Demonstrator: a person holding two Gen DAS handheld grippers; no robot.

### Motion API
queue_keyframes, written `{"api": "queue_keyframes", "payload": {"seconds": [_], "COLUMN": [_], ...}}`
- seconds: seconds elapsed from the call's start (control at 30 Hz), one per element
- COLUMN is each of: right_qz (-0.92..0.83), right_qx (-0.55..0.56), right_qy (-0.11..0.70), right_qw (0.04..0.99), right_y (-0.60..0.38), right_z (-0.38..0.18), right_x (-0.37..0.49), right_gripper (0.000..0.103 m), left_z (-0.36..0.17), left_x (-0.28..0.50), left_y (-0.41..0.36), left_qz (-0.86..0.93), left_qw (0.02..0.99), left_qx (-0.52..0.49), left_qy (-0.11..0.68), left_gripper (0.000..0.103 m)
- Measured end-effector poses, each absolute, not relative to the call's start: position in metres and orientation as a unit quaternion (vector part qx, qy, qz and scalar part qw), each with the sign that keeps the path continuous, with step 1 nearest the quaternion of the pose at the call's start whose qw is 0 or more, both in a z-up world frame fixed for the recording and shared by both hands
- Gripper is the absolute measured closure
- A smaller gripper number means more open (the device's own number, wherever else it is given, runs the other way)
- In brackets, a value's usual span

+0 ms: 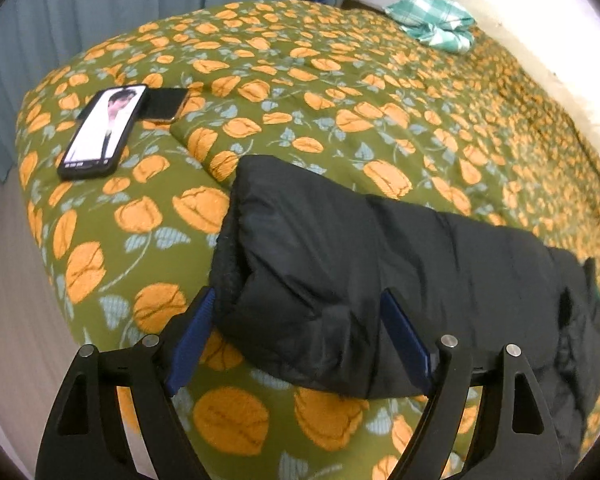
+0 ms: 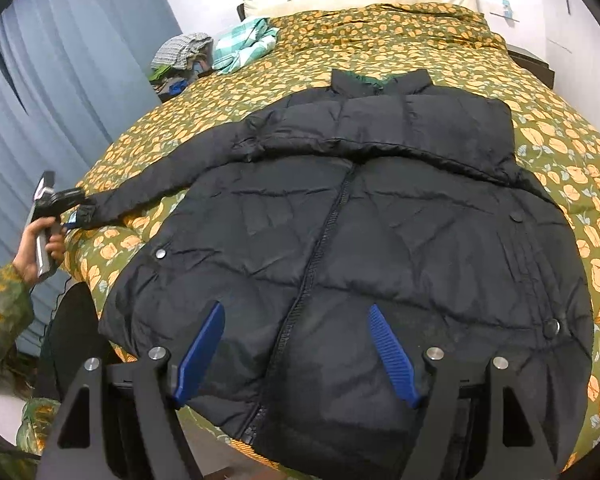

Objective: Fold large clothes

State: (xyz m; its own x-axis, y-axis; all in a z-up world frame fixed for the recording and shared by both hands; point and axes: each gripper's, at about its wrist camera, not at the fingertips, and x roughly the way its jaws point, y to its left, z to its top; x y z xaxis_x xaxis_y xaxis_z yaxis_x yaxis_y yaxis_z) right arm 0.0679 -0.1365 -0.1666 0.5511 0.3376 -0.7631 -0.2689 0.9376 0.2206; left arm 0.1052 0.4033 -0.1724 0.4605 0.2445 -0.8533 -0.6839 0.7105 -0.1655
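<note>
Left hand-held gripper [image 1: 296, 332] open astride jacket sleeve [image 1: 340, 264], bed [image 1: 300, 80]

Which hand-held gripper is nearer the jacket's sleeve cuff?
Left. The left hand-held gripper is open around the sleeve cuff; the right hand-held gripper hovers open over the jacket's hem.

A home bedroom: floral-quilted bed [image 2: 400, 40], curtains [image 2: 80, 60] (blue-grey), heaped laundry [image 2: 180, 56].

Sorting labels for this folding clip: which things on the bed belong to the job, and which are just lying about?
Part of the job:
black puffer jacket
its left sleeve
left gripper
right gripper

Lying about:
phone with lit screen
dark phone beside it
green checked cloth
clothes pile
</note>
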Motion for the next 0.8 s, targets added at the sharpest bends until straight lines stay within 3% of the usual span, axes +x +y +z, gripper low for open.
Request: {"api": "queue_keyframes", "payload": {"seconds": [0.03, 0.1, 0.13, 0.17, 0.27, 0.6, 0.8], "right_qz": [0.173, 0.174, 0.174, 0.173, 0.173, 0.172, 0.17], "right_qx": [0.038, 0.037, 0.037, 0.038, 0.043, 0.047, 0.053], "right_qy": [0.442, 0.445, 0.447, 0.448, 0.449, 0.448, 0.443], "right_qw": [0.879, 0.878, 0.877, 0.876, 0.876, 0.876, 0.879], "right_y": [-0.136, -0.135, -0.135, -0.135, -0.136, -0.137, -0.138], "right_z": [-0.167, -0.168, -0.169, -0.17, -0.171, -0.171, -0.17], "right_x": [0.067, 0.067, 0.067, 0.067, 0.067, 0.067, 0.068], "right_gripper": [0.027, 0.027, 0.027, 0.027, 0.027, 0.027, 0.027], "left_z": [-0.173, -0.171, -0.171, -0.171, -0.166, -0.114, -0.041], "left_x": [0.107, 0.108, 0.107, 0.105, 0.101, 0.097, 0.108], "left_y": [0.402, 0.4, 0.401, 0.403, 0.405, 0.379, 0.295], "left_qz": [0.289, 0.3, 0.303, 0.301, 0.292, 0.267, 0.191], "left_qw": [0.818, 0.818, 0.818, 0.819, 0.824, 0.867, 0.923], "left_qx": [-0.243, -0.227, -0.22, -0.223, -0.237, -0.192, -0.087], "left_qy": [0.435, 0.434, 0.436, 0.435, 0.423, 0.374, 0.323], "left_gripper": [0.024, 0.048, 0.07, 0.084, 0.089, 0.092, 0.092]}}
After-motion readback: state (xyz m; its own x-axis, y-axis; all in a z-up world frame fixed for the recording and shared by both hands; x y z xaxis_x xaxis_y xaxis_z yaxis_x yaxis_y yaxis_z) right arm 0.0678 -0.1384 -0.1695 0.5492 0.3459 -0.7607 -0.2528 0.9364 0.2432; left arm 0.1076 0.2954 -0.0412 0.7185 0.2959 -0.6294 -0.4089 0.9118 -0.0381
